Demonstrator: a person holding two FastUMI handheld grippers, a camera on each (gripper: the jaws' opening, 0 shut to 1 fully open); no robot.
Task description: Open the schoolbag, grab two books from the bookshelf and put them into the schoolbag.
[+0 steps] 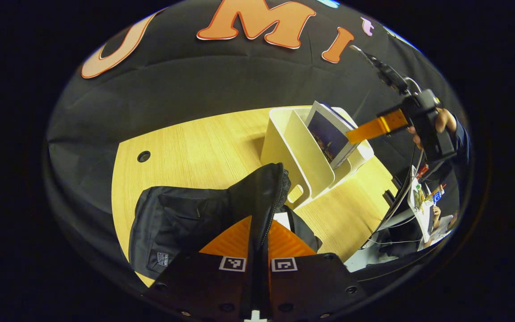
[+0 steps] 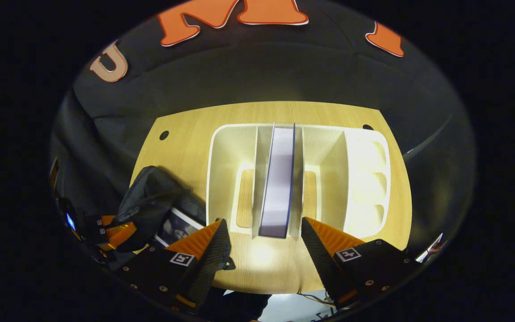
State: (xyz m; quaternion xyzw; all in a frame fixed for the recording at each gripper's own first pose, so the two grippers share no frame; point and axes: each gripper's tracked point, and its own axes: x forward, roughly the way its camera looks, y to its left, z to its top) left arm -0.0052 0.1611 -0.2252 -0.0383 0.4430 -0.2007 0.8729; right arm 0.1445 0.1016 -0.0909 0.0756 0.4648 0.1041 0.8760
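one book [image 2: 278, 179] stands upright in the middle slot of the bookshelf [image 2: 226, 147], frame centre. lower left, the left gripper [image 1: 257, 237] pinches the schoolbag [image 1: 181, 214] flap up, holding the mouth open. right gripper [image 2: 262, 243] is spread wide, straddling the book, seemingly ready to grasp.

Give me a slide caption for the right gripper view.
Open right claw lines up on the book standing in the white bookshelf.
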